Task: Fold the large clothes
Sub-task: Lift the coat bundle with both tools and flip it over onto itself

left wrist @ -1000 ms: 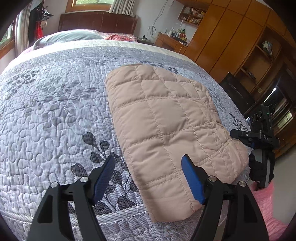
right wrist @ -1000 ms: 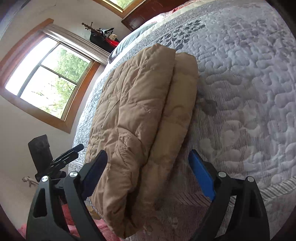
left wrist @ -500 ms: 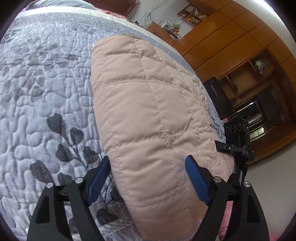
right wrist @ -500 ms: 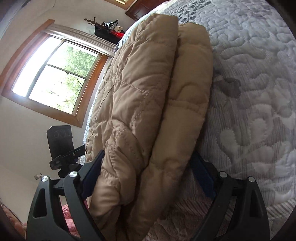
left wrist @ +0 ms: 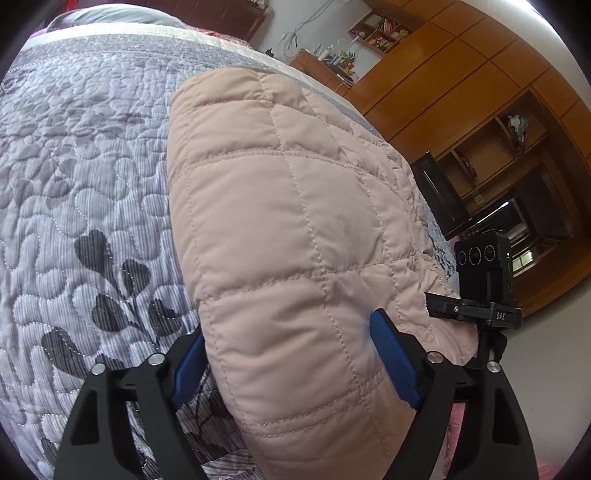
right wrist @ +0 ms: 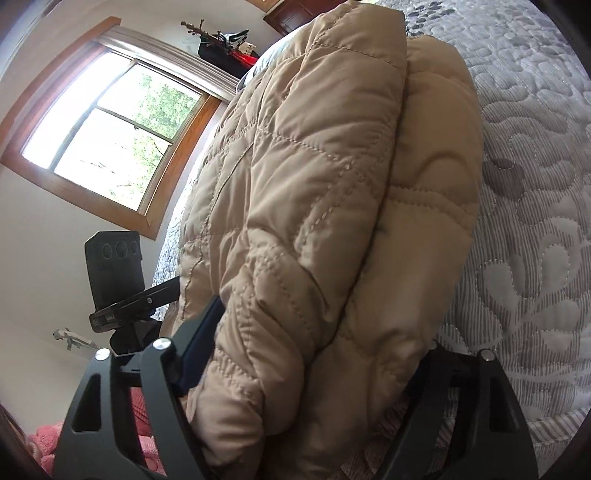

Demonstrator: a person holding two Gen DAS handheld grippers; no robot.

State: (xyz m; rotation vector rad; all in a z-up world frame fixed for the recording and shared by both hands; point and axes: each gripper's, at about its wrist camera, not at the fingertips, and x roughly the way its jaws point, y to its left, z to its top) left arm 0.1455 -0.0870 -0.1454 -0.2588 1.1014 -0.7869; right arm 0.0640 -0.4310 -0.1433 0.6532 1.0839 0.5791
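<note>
A beige quilted jacket (left wrist: 280, 229), folded into a long thick strip, lies on the grey floral bedspread (left wrist: 81, 155) near the bed's front edge. My left gripper (left wrist: 291, 354) is open, its blue fingers either side of the strip's near end. My right gripper (right wrist: 314, 354) is open around the same near end of the jacket (right wrist: 325, 206), seen from the other side; its right finger is hidden behind the fabric. Each gripper shows in the other's view: the right one in the left wrist view (left wrist: 484, 291), the left one in the right wrist view (right wrist: 118, 280).
Wooden wardrobes and shelves (left wrist: 461, 92) stand beyond the bed's right side. A window (right wrist: 107, 122) is on the left wall. Pillows and a dark headboard (left wrist: 221, 14) are at the far end. Pink fabric (right wrist: 44, 443) lies below the bed edge.
Both grippers have moved forward onto the jacket's near end, so the folded strip now sits between the open fingers of each. The jaws' width has not visibly changed.
</note>
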